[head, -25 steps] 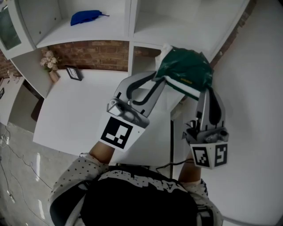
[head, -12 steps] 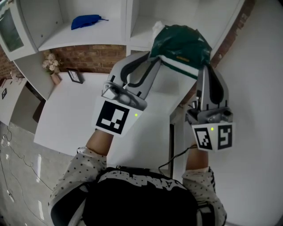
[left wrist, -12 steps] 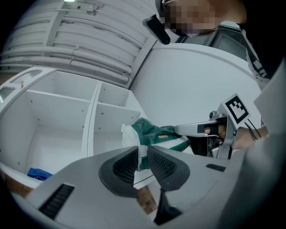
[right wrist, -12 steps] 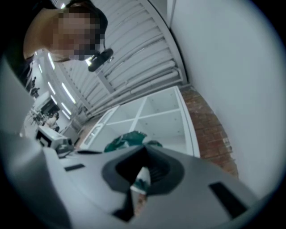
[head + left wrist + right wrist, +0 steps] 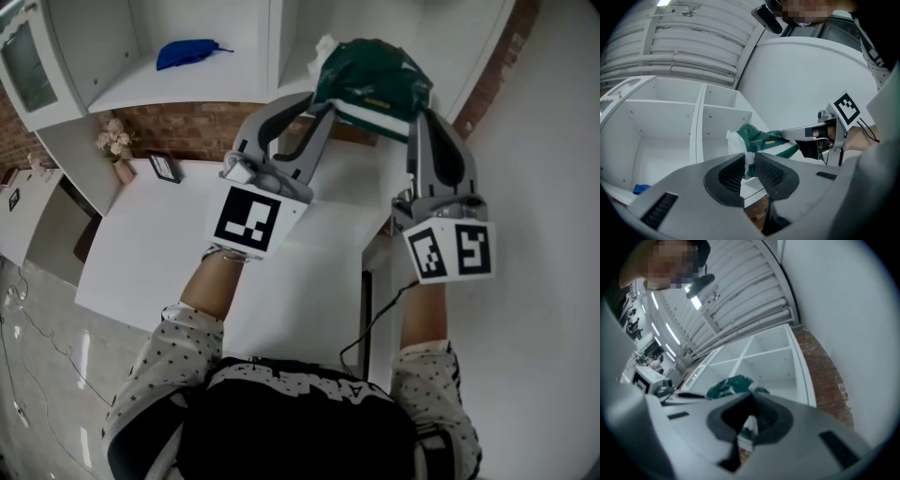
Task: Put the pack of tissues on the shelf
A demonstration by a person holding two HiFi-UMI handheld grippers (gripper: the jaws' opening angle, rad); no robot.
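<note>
my left claw (image 5: 321, 108) and right claw (image 5: 419, 117) clench the pack (image 5: 370, 75) before the shelf (image 5: 169, 89); next, set it inside.

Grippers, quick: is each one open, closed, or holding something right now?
Left gripper: closed on the white end of the pack of tissues.
Right gripper: closed on the other end of the same pack.
</note>
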